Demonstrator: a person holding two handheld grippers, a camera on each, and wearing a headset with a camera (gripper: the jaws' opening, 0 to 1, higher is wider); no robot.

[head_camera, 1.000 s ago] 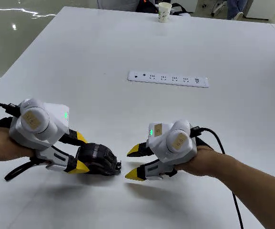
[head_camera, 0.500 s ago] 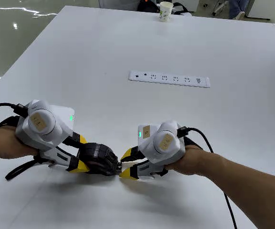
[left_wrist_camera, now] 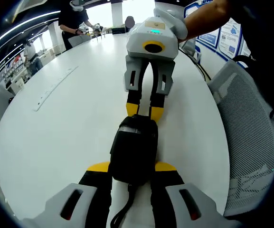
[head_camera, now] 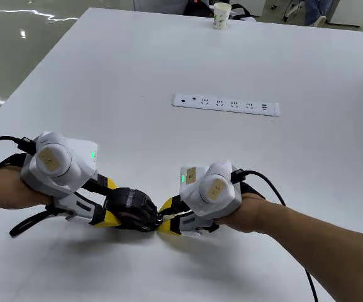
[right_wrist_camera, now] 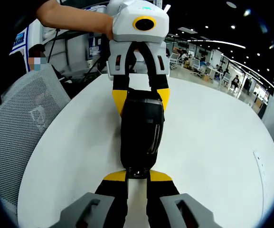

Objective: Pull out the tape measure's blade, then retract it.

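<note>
Both grippers are low on the white table (head_camera: pixel 168 63), at its near edge, nose to nose. The left gripper (head_camera: pixel 111 202) is clamped around the black tape measure (head_camera: pixel 129 207), and its yellow-tipped jaws press the case from either side. In the left gripper view the case fills the space between those jaws, with a black strap trailing back out of its rear.

The right gripper (head_camera: pixel 167 216) comes in from the right and meets the front end of the case. Its jaws are drawn in narrow, and in the right gripper view the two yellow tips sit tight against either side of the small nose where the blade comes out. It looks pinched on that nose, though the blade's hook itself is too small to make out. No length of blade shows between the two grippers; the right tips sit directly against the case.

The tape measure lies flat on the table, near and slightly left of centre, lined up lengthwise between the grippers. A hand holds each gripper, and cables run back from them.

Farther up the table, well apart from the action, lies a white power strip (head_camera: pixel 225 104). A paper cup (head_camera: pixel 219 16) stands at the far edge.
</note>
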